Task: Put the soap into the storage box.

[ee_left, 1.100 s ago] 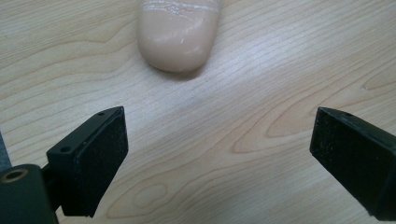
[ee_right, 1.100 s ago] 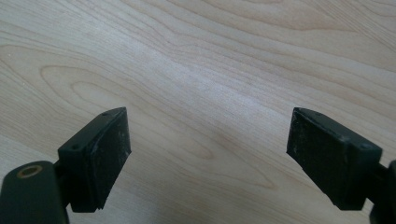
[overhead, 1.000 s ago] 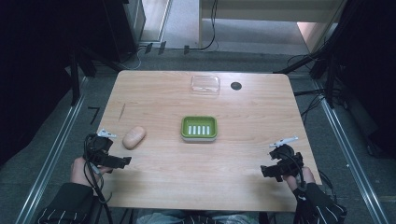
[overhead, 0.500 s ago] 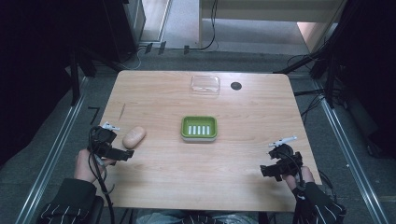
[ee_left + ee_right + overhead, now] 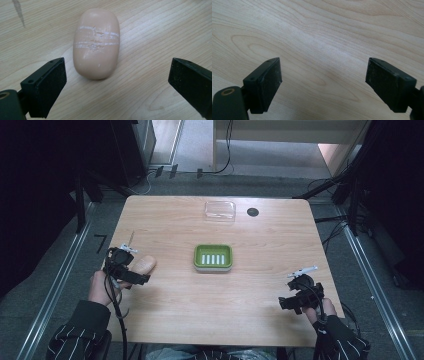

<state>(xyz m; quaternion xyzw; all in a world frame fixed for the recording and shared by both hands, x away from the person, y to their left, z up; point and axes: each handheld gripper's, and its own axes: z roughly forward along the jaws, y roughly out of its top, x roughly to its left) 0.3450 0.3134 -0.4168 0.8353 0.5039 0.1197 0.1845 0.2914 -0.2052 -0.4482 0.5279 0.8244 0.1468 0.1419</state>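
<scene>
The left gripper point(image 5: 141, 279) is held just over the smooth, rounded, peach-coloured bar of soap point(image 5: 96, 43), which lies flat on the pale wooden table point(image 5: 260, 315) near its left edge, left of the green rectangular slotted soap dish point(image 5: 213, 257). The left jaws have just been opening and are spread wide; in the left gripper view the soap is seen just ahead of the black pads point(image 5: 51, 82), not yet between them and untouched.

Several faults are judged possible from here. The bar is offset toward the left pad, so if the jaws are closed without being centred, it may be pushed sideways or spun on the table rather than clamped. Its curved, slick sides may let it squirt out forward when it is squeezed near its rounded end. If the jaws are lowered too little, only the upper curve would be caught and the bar could be dropped on the way to the dish.

The right gripper point(image 5: 295, 295) is held released over bare wood near the right edge, nothing between its jaws.
</scene>
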